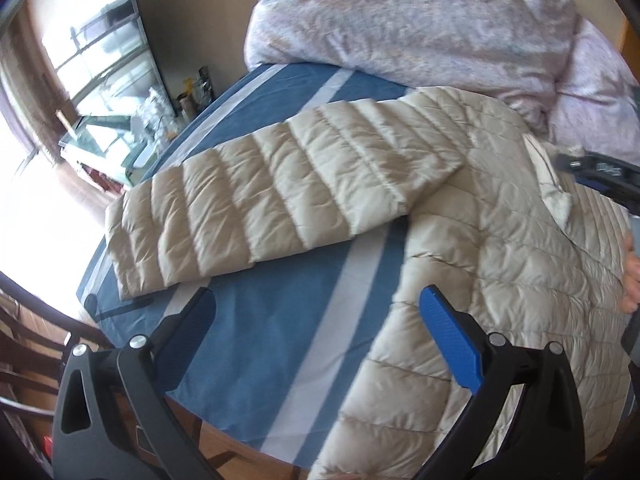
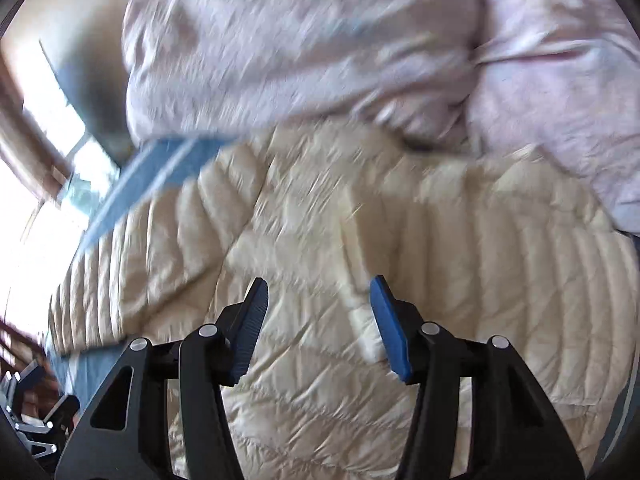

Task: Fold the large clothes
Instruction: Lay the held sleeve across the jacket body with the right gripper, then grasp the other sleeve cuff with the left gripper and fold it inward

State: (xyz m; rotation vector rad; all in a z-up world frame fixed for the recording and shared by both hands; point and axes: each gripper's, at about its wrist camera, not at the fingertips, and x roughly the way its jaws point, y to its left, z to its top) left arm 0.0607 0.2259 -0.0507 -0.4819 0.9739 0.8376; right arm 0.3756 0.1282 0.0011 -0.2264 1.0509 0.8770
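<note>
Jacket: the beige quilted jacket (image 1: 500,240) lay spread on the blue striped bed sheet (image 1: 280,320), one sleeve (image 1: 256,204) stretched away from its body.
Quilt: a pinkish quilt (image 1: 420,20) was heaped beyond the jacket.
Left tongs (image 1: 320,316): spread wide, empty, above the sheet beside the jacket.
Right tongs (image 2: 318,300): parted, empty, above the jacket's middle; that view was blurred.

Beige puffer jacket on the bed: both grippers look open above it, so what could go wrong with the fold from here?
1. The jacket hangs past the edge of the striped sheet near the left gripper; the slick shell may slide off.
2. The sleeve lies stretched sideways, so folding the body first could trap it crooked.
3. The lilac duvet touches the jacket's far side and may get pinched by the right gripper.
</note>
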